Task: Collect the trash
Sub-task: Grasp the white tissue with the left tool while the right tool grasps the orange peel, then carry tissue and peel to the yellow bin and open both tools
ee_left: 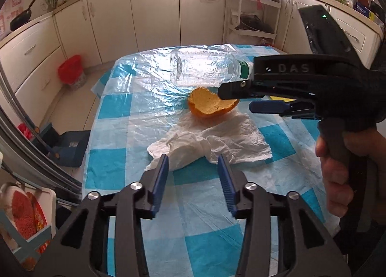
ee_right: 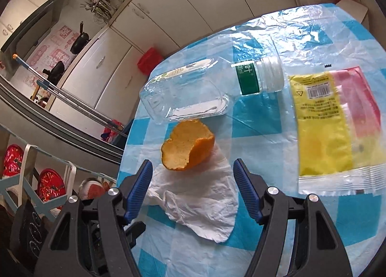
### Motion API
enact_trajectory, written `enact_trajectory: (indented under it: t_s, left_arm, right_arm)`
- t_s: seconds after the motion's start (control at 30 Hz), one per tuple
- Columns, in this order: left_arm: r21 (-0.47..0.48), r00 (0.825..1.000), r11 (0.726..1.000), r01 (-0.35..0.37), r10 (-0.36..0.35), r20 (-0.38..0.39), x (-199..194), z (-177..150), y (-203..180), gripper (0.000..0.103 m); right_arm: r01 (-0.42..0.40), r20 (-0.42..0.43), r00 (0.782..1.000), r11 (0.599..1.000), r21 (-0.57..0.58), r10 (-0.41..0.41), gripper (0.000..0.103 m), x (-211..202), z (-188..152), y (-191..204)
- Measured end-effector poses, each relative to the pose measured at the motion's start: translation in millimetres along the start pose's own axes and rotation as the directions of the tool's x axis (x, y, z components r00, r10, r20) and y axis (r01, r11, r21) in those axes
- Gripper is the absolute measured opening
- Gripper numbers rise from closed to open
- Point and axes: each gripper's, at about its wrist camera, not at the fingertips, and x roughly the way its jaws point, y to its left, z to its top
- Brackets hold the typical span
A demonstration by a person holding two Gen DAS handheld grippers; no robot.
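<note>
Your left gripper (ee_left: 194,160) and right gripper (ee_right: 193,168) both gape wide, empty. The crumpled white paper tissue (ee_right: 195,204) lies between your right fingers; the cupped orange peel (ee_right: 187,146) at 12 o'clock touches the clear plastic bottle (ee_right: 193,95); the yellow-and-pink plastic wrapper (ee_right: 335,130) lies at 2 o'clock.

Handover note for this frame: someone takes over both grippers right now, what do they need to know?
Left gripper: jaws open, empty, at the tissue's near edge.
Right gripper: jaws open, empty, above the tissue, near the peel.
On the table: peel resting on the tissue, bottle lying on its side just behind it, yellow wrapper to the right.
Done: nothing collected yet.
Left: all four pieces.
</note>
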Motion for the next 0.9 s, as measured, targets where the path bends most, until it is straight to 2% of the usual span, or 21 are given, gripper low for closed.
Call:
enact_trajectory:
  t_s: [0.03,0.13,0.2,0.23,0.3,0.37,0.4,0.43,0.47,0.53,0.6,0.77,0.9]
  left_arm:
    - [0.011,1.000,1.000,0.002,-0.002,0.003,0.9,3.3,-0.7,0.050]
    - [0.067,1.000,0.998,-0.004,0.004,-0.006,16.0,10.2,-4.9,0.060]
    - [0.098,0.999,0.995,-0.017,0.020,-0.026,33.2,13.3,-7.3,0.063]
    - [0.103,0.999,0.994,-0.023,0.027,-0.037,42.2,14.1,-7.0,0.064]
    - [0.088,0.996,0.995,-0.035,0.042,-0.075,59.2,16.8,-3.0,0.065]
    - [0.041,0.999,0.999,-0.011,0.013,-0.052,58.2,23.3,2.2,0.064]
    - [0.034,0.998,0.999,-0.007,0.009,-0.063,60.4,24.9,2.6,0.060]
    - [0.032,0.996,0.999,0.003,0.000,-0.090,64.7,24.4,2.0,0.048]
    - [0.026,0.997,1.000,0.004,-0.002,-0.083,63.2,24.2,1.5,0.046]
    - [0.026,0.996,1.000,0.015,-0.012,-0.087,58.4,22.0,-1.6,0.022]
    - [0.011,0.995,1.000,0.021,-0.020,-0.096,54.1,18.7,-1.6,0.013]
    - [-0.073,0.994,0.996,0.044,-0.051,-0.094,38.5,2.1,6.6,0.010]
    - [-0.097,0.996,0.994,0.042,-0.050,-0.072,16.0,-7.5,-0.8,0.010]
  right_arm:
    - [0.000,-0.005,1.000,1.000,0.011,0.000,0.066,4.9,2.2,-0.7]
    - [-0.011,-0.027,1.000,0.999,0.051,0.012,0.048,18.0,6.1,-6.9]
    - [-0.020,-0.041,0.999,0.997,0.076,0.024,0.027,24.9,6.2,-10.4]
    - [-0.031,-0.046,0.998,0.996,0.087,0.035,0.025,24.1,5.8,-12.7]
    - [-0.052,-0.049,0.997,0.994,0.092,0.057,0.010,19.4,5.4,-13.9]
    - [-0.071,-0.040,0.996,0.994,0.082,0.075,0.008,12.0,6.3,-10.7]
    - [-0.070,-0.026,0.997,0.996,0.064,0.071,0.007,5.7,6.7,-8.0]
    - [-0.068,-0.017,0.997,0.996,0.049,0.069,0.007,1.8,7.5,-5.3]
    - [-0.070,-0.012,0.997,0.997,0.041,0.070,0.007,-2.3,7.7,-4.0]
    - [-0.064,-0.006,0.998,0.998,0.020,0.064,0.007,-11.7,7.2,-3.0]
    - [-0.049,-0.003,0.999,0.999,0.000,0.049,0.007,-23.0,5.4,-4.9]
    - [-0.030,0.012,0.999,0.999,-0.024,0.031,0.007,-57.1,-2.9,-20.4]
    - [0.007,0.017,1.000,0.999,-0.048,-0.006,0.007,-83.3,-14.5,-35.7]
